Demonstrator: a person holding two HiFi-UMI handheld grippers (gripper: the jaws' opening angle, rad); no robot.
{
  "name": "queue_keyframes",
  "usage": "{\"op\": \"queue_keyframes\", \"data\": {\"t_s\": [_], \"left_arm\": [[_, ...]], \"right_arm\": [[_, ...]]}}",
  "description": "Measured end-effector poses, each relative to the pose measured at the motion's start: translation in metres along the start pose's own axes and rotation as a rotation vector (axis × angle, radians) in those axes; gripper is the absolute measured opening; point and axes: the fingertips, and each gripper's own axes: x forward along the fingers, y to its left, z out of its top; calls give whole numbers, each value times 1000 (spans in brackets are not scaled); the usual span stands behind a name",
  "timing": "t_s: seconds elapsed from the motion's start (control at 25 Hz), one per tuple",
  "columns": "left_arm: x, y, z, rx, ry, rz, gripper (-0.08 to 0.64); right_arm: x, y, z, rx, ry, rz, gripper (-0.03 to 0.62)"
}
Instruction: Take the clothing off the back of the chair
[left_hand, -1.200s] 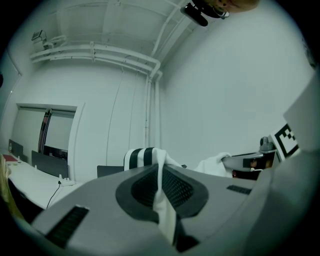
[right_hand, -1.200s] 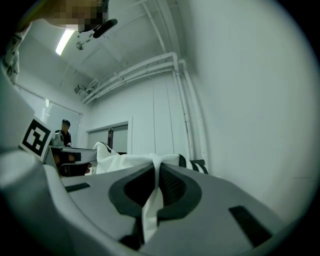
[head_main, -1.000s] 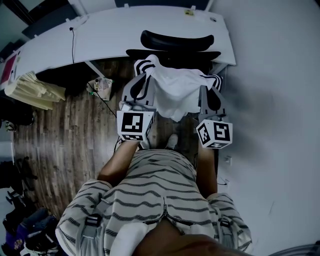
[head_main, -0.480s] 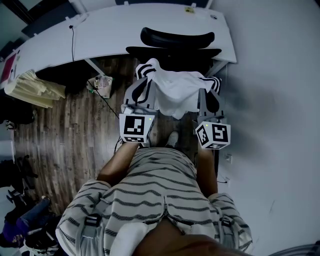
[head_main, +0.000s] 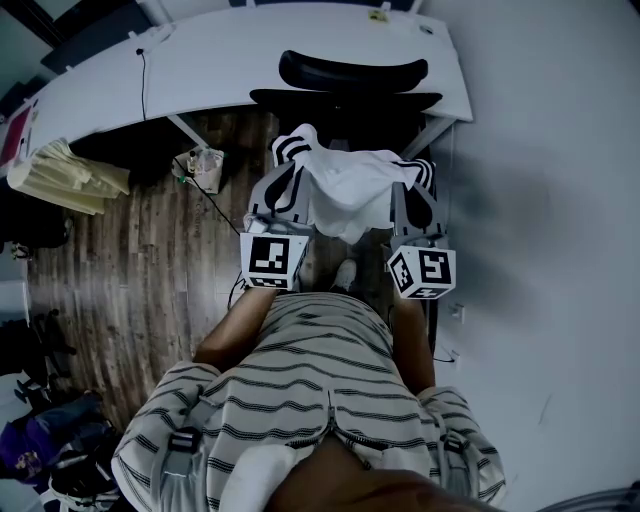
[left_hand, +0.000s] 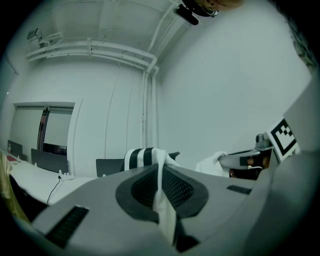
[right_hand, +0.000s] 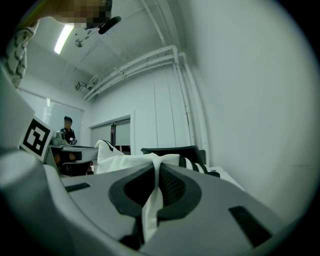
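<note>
1. Closest in, at the bottom of the head view: a torso in a pale shirt with dark stripes (head_main: 320, 370), both forearms reaching forward to the tools.
2. Left gripper (left_hand: 159, 172), marker cube at its rear: clenched on a thin fold of white cloth, pinched upright between the dark ribbed pads (left_hand: 180, 190).
3. Right gripper (right_hand: 152, 175): likewise clamped on a white fold, nothing but cloth between the jaws.
4. Between and just beyond the two tips: the white garment with black-striped cuffs (head_main: 345, 190), slung from one tool to the other, long axis running left to right across the body, middle sagging toward the person.
5. Further ahead: the black office chair with curved headrest (head_main: 350, 72), backrest just past the garment's far edge — touching or clear, hard to tell from above.
6. Farthest: the white curved desk (head_main: 250, 60), with brown plank floor (head_main: 130, 270) off to the left.
7. Likely call for the next move, with both hands equally near — an even pull toward the body, away from the chair.
</note>
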Motion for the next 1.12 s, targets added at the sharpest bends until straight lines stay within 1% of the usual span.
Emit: {"op": "queue_keyframes", "data": {"t_s": [0.12,0.36,1.12], "left_arm": [[-5,-8,-6,7,2,-5,31],[-11,-10,-15,5,21,-5,31],[-13,-7,-30,-5,53,-2,29]], "right_arm": [[-7,-1,-6,-7,1,4,25],[-10,2,-12,-7,10,6,25],[-9,4,-23,-1,29,-14,25]]}}
